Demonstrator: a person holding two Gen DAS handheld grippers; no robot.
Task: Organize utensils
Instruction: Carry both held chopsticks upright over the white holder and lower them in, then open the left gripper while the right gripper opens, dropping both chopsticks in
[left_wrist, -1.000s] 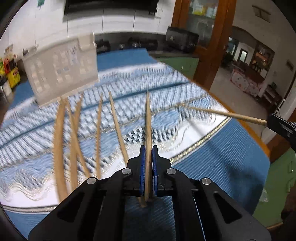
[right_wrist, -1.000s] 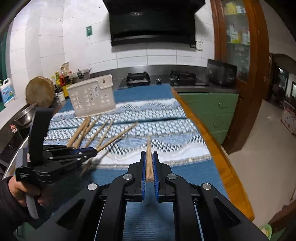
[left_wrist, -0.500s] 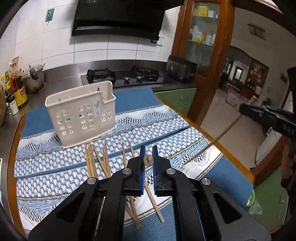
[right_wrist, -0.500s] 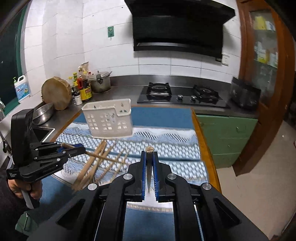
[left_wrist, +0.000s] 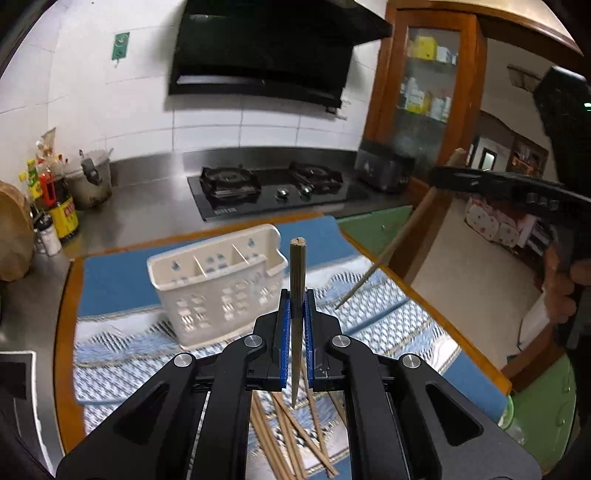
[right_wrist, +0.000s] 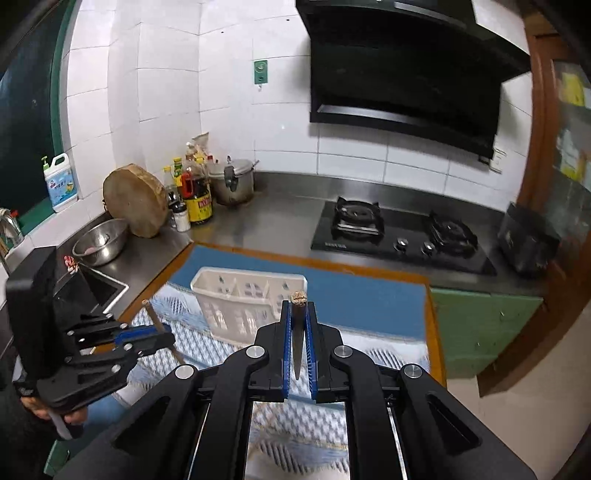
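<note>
left gripper (left_wrist: 296, 295) clamped tight on one chopstick (left_wrist: 297, 266), right gripper (right_wrist: 298, 306) pinching another chopstick (right_wrist: 298, 300), white caddy (left_wrist: 218, 288) at 11 o'clock, loose chopsticks (left_wrist: 291, 435) on the mat

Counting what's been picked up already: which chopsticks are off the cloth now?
Two: one upright in the left gripper, one clamped in the right gripper. The other chopsticks lie loose on the patterned cloth.

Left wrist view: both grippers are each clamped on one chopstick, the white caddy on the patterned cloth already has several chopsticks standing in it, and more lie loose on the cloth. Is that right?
Not quite. The left gripper and right gripper each clamp one chopstick, and loose chopsticks lie on the cloth, but the white caddy holds none: both wrist views show its compartments empty.
</note>
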